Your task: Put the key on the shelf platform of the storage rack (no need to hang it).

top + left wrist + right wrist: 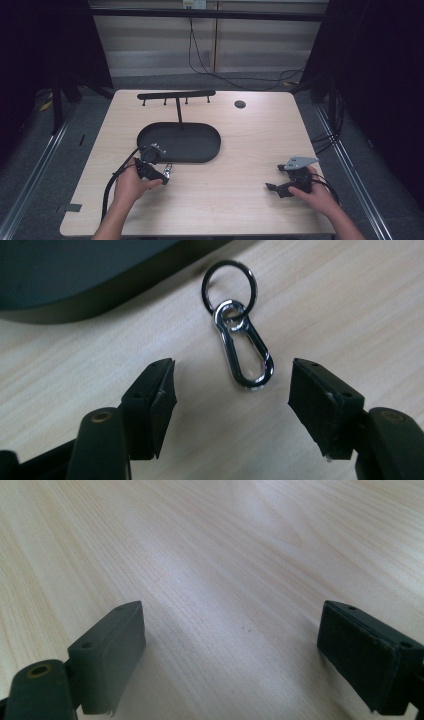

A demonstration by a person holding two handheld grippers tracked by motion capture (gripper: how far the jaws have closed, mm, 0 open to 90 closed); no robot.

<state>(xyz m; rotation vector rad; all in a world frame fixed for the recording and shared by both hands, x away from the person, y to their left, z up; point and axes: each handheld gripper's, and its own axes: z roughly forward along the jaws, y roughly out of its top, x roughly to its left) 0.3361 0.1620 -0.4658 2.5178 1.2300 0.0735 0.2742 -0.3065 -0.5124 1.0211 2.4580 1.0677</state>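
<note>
Pale wood grain runs across the table, and the black oval tray lies on it as the landmark. Rising from the tray's far rim is a thin post carrying a black hook bar, with what looks like a small dark disc off to the right of it, too small to identify. Just outside the tray's near rim, flat on the wood, lies a silver carabiner clip linked to a dark key ring, the ring end nearer the tray. The left gripper sits low over it, jaws spread wide on either side of the clip and not touching it. Well to the right of the tray, the right gripper hovers over bare wood, jaws wide apart and holding nothing.
</note>
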